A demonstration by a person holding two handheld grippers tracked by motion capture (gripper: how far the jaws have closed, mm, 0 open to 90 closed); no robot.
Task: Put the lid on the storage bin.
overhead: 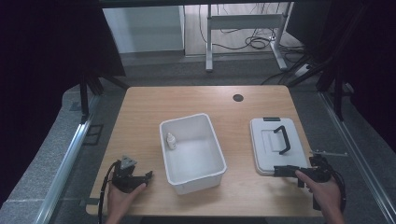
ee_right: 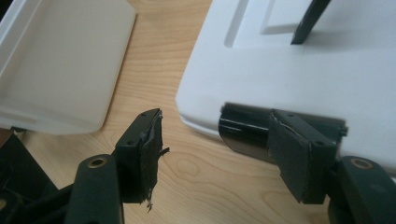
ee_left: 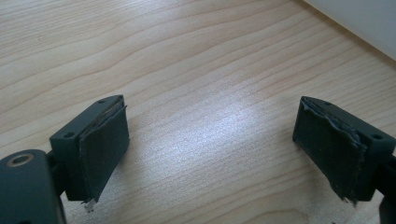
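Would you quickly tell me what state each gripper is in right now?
Left gripper: open, nothing between its jaws.
Right gripper: open, holding nothing, at the near edge of the white lid.

A small dropper bottle [overhead: 171, 141], apparently upright, inside the bin [overhead: 217, 149].

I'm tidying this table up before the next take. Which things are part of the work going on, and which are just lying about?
In the job:
lid, with the open right gripper at its near edge
tub
small bottle inside the tub

Lying about:
none on the table; the left gripper rests open over bare wood
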